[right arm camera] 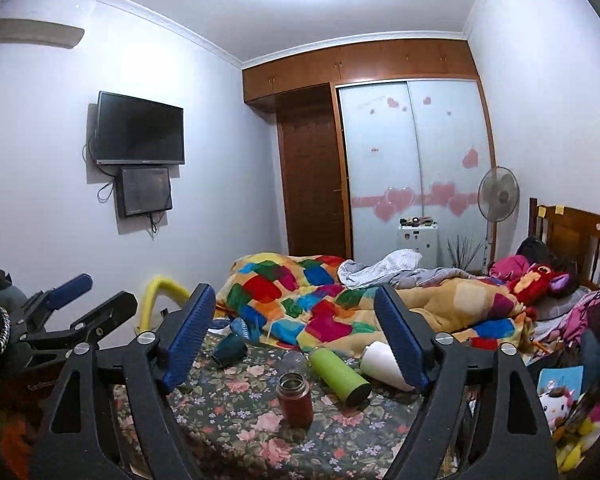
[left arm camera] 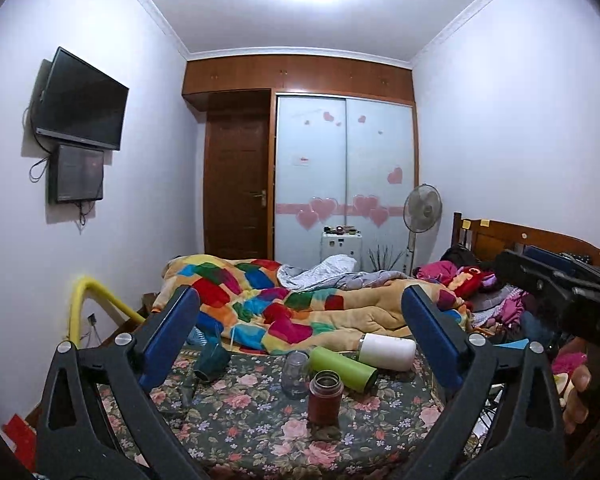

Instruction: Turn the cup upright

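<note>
Several cups sit on a floral cloth (left arm camera: 260, 432) on the bed. A red-brown cup (left arm camera: 325, 398) (right arm camera: 295, 400) stands upright, mouth up. A green cup (left arm camera: 343, 367) (right arm camera: 340, 376) and a white cup (left arm camera: 387, 351) (right arm camera: 380, 364) lie on their sides. A clear glass (left arm camera: 295, 374) (right arm camera: 294, 361) stands behind the red-brown cup. A dark teal cup (left arm camera: 211, 362) (right arm camera: 229, 350) lies tipped at the left. My left gripper (left arm camera: 300, 340) is open and empty above the cups. My right gripper (right arm camera: 296, 336) is open and empty too.
A patchwork quilt (left arm camera: 284, 304) is bunched behind the cloth. Clothes and toys (left arm camera: 472, 280) pile up at the wooden headboard (left arm camera: 540, 240). A yellow rail (left arm camera: 96, 300) stands at the left bed edge. The left gripper shows at the left of the right wrist view (right arm camera: 60, 312).
</note>
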Demonstrator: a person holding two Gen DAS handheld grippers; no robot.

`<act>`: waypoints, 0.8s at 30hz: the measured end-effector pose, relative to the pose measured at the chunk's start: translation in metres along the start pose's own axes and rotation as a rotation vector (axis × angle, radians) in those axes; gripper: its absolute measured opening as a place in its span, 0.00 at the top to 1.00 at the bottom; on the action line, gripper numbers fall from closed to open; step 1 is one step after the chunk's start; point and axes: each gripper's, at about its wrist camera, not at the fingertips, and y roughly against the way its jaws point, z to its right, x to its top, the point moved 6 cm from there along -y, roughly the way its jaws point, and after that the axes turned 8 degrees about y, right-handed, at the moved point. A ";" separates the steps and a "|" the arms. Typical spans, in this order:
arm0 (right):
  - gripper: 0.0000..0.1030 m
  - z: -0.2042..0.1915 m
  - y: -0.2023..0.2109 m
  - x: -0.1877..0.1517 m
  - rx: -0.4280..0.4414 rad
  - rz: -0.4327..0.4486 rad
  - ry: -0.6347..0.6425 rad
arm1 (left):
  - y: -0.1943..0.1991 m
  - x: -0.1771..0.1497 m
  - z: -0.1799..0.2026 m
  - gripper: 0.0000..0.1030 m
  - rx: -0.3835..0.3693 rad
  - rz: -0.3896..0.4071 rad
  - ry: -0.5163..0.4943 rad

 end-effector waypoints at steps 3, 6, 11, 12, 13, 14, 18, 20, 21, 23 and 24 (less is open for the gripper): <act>0.07 -0.001 -0.001 -0.005 -0.020 -0.005 0.007 | 0.001 -0.002 -0.001 0.00 0.014 -0.002 0.019; 0.03 0.001 0.001 -0.009 -0.036 -0.012 0.010 | 0.002 -0.003 -0.005 0.00 0.020 -0.008 0.037; 0.02 0.001 0.006 -0.014 -0.047 -0.024 0.026 | 0.003 -0.007 -0.009 0.00 0.031 -0.016 0.040; 0.02 0.002 0.008 -0.016 -0.045 -0.026 0.027 | 0.003 -0.008 -0.009 0.00 0.033 -0.017 0.039; 0.02 0.002 0.011 -0.017 -0.044 -0.027 0.027 | 0.003 -0.009 -0.010 0.00 0.034 -0.019 0.039; 0.02 0.002 0.010 -0.018 -0.043 -0.030 0.027 | 0.002 -0.009 -0.009 0.00 0.035 -0.021 0.038; 0.02 0.002 0.014 -0.019 -0.043 -0.035 0.030 | 0.003 -0.012 -0.011 0.00 0.043 -0.023 0.032; 0.02 0.001 0.015 -0.020 -0.038 -0.039 0.029 | 0.002 -0.013 -0.012 0.00 0.043 -0.023 0.029; 0.02 0.001 0.015 -0.020 -0.036 -0.042 0.029 | 0.002 -0.013 -0.011 0.00 0.043 -0.023 0.025; 0.02 0.000 0.015 -0.021 -0.034 -0.049 0.032 | 0.001 -0.014 -0.011 0.00 0.048 -0.023 0.018; 0.02 0.000 0.015 -0.022 -0.034 -0.053 0.034 | 0.000 -0.015 -0.011 0.00 0.049 -0.025 0.015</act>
